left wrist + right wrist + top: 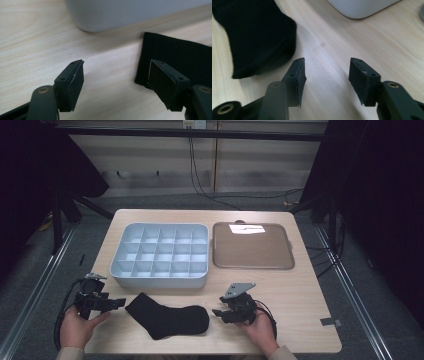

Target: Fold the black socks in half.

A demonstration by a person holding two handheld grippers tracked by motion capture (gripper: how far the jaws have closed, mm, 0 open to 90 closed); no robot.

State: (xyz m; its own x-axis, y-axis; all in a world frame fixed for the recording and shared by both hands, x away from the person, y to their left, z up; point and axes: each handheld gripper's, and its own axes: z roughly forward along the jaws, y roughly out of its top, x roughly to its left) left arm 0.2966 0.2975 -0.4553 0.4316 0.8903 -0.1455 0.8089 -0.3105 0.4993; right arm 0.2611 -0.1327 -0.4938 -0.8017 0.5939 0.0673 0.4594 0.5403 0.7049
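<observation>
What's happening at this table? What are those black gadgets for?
A person sits at the wooden table with a handheld gripper in each hand. A black sock lies flat between them, in front of a grey divided box with a brown tray beside it. The left gripper is open at the sock's cuff; the right gripper is open near its toe. Neither holds anything yet.

No readable text, label, brand, number or sign anywhere.

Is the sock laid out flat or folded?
Flat. The black sock lies spread on the table between the left tool and right tool, no fold visible, neither tool gripping it.
</observation>
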